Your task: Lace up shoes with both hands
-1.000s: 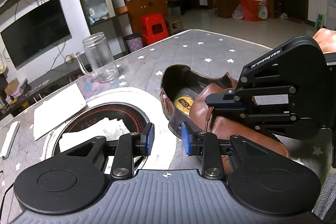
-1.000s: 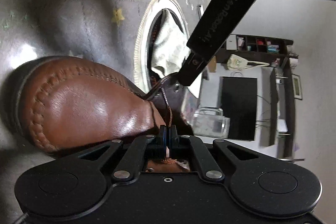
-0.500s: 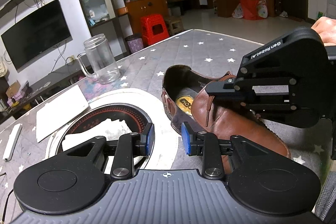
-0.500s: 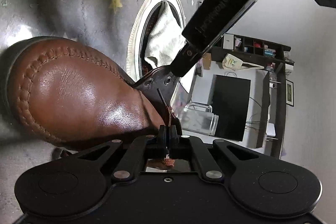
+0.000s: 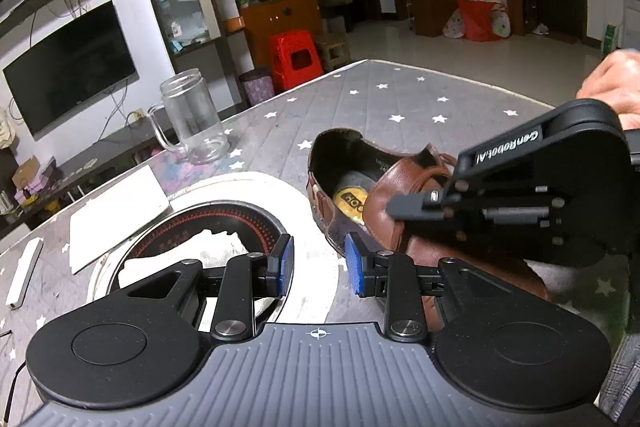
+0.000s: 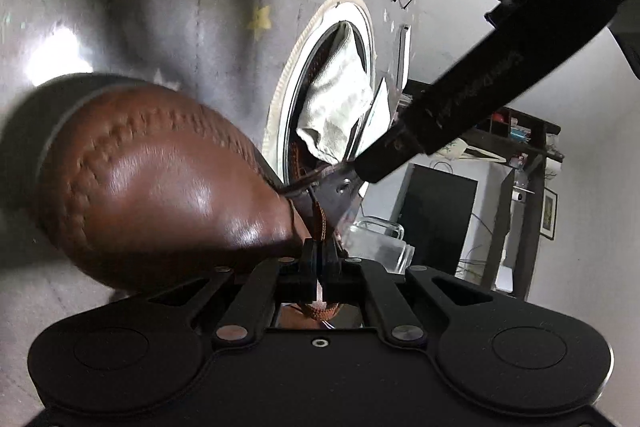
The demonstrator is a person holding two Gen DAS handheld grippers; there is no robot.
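A brown leather shoe (image 5: 404, 195) lies on the star-patterned table, heel opening towards the far side; it also shows in the right wrist view (image 6: 160, 187), toe at the left. My right gripper (image 6: 319, 255) is shut on the brown lace (image 6: 318, 219), which runs taut to an eyelet flap. In the left wrist view the right gripper (image 5: 416, 205) hovers over the shoe's tongue. My left gripper (image 5: 319, 265) is open and empty, just left of the shoe's near side. Its body (image 6: 472, 99) crosses the right wrist view, tip at the eyelet flap.
A round recessed burner (image 5: 224, 227) with a white cloth (image 5: 200, 255) in it sits left of the shoe. A glass mug (image 5: 192, 119) stands behind it. White paper (image 5: 116, 211) and a white bar (image 5: 24, 273) lie at the far left.
My right gripper has pulled the lace up and away from the shoe and shifted right over it. My left gripper has stayed open beside the shoe.
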